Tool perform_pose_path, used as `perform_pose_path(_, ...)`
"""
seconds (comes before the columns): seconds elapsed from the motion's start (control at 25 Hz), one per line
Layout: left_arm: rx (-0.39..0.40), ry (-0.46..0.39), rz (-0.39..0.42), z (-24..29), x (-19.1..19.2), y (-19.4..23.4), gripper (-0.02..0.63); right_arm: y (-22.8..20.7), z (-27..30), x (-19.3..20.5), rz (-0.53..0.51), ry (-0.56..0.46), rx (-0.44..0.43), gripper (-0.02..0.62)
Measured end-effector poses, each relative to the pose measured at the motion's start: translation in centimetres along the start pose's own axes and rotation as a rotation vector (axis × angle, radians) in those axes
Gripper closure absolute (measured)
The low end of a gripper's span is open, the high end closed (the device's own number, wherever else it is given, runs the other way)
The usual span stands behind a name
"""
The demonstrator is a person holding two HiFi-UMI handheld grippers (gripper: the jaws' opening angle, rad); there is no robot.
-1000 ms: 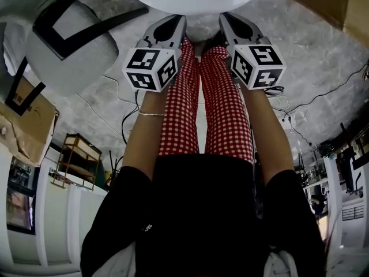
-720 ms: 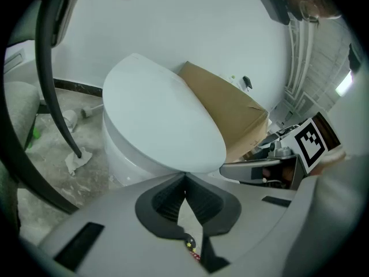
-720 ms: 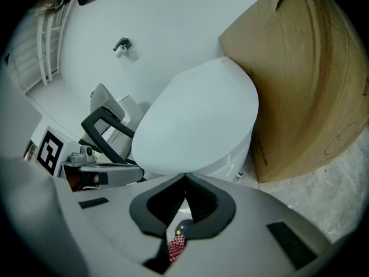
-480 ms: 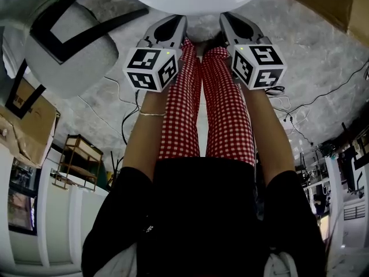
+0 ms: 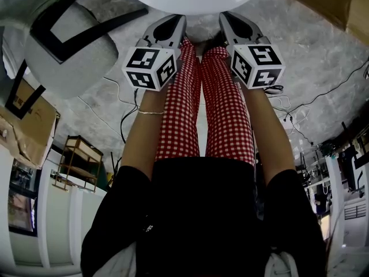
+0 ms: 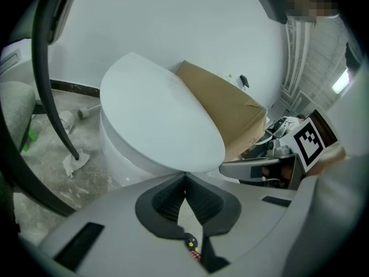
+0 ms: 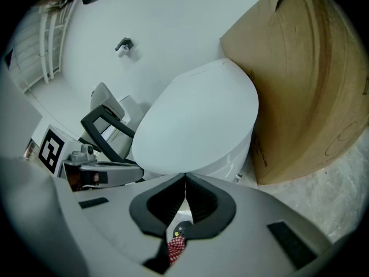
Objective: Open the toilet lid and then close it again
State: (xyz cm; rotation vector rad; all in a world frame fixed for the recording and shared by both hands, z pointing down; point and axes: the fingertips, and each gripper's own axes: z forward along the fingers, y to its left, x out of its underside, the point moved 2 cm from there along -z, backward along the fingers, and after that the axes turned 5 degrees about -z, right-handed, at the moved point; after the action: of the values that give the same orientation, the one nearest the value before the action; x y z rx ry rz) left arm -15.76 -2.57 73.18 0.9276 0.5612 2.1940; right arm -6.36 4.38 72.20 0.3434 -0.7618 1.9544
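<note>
The left gripper (image 6: 185, 175) has its jaws closed together. The black pads meet at the tips and nothing is caught between them. The right gripper (image 7: 185, 176) is closed the same way and holds nothing. The two are held side by side, close together, both angled forward and down.

The toilet lid (image 6: 161, 126) lies flat on the toilet bowl (image 6: 122, 163), directly ahead of both grippers. Its rounded front edge sits just beyond the tips of each one. No view shows whether either tip actually touches that edge. In the head view the left gripper's tips come to the lid's near edge a little left of its middle, and the right gripper's tips a little right of it.

Beyond the right gripper and off to its right, a cardboard box (image 7: 305, 85) stands just beside the bowl against the white wall. To the left of the left gripper is a chair (image 5: 63, 45) with a pale seat and black frame. Below and between the grippers, the person's red-and-white checked trousers (image 5: 225, 108) run down to the grey concrete floor (image 5: 323, 56).
</note>
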Motion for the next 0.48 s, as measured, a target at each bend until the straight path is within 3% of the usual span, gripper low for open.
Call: perform_pose_path(0.48, 0.031, -0.052, 0.033, -1.0, -0.7, -1.1, 0.601, 1.3, -0.6, -0.5, -0.018, -0.035, -0.036, 0.574)
